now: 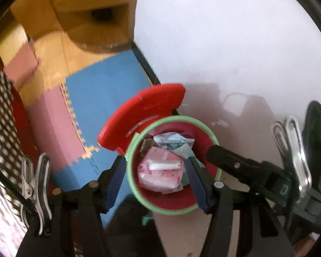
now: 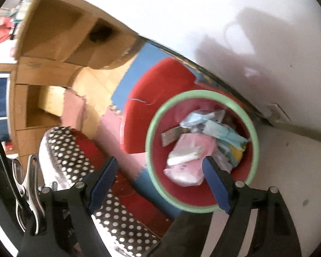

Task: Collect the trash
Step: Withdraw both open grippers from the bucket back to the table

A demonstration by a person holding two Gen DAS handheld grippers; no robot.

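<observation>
Foam floor [image 1: 109,81] beside bin rim [image 1: 139,197] (green)

We see our left gripper [image 1: 156,177] and right gripper [image 2: 160,182] built alike: black plastic frames, ribbed dark blue pads, round silver screws, and a shiny metal spring clip [image 1: 35,190] holding a black cable.

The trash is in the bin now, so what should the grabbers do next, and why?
Probably close the red lid. The bin already holds the pink packet and wrappers, the lid stands flipped up behind it, and both grippers hang above it with nothing between their fingers.
</observation>
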